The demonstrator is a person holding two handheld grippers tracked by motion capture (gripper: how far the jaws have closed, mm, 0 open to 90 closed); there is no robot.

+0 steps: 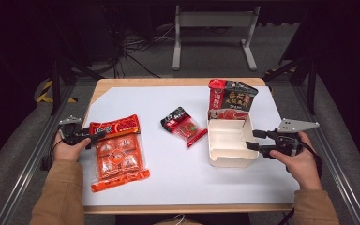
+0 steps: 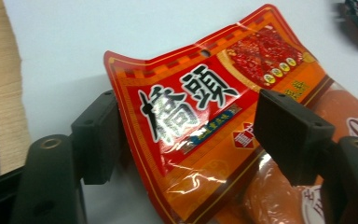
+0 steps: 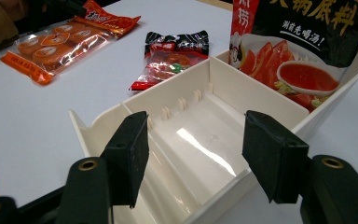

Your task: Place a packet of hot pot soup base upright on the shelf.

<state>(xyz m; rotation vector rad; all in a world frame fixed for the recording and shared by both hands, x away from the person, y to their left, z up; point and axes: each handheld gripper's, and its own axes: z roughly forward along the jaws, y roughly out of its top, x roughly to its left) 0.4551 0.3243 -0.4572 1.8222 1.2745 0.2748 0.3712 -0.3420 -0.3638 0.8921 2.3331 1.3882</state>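
Flanking the red header of the orange-red plastic snack pack (image 2: 200, 116), my left gripper (image 1: 90, 136) has fingers parted, not pressing. The pack's long axis runs toward me on the counter (image 1: 178, 173); my right gripper (image 1: 255, 139), fingers apart, straddles the cream plastic tray's (image 1: 229, 157) near wall.

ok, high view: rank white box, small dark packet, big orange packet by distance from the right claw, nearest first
1. white box: right at the right claw, jaws around its wall.
2. small dark packet: mid-table, left of the box.
3. big orange packet: far left, by the left claw.

A lab: dark room, cables (image 1: 136, 47) on floor, rig frame (image 1: 214, 28).
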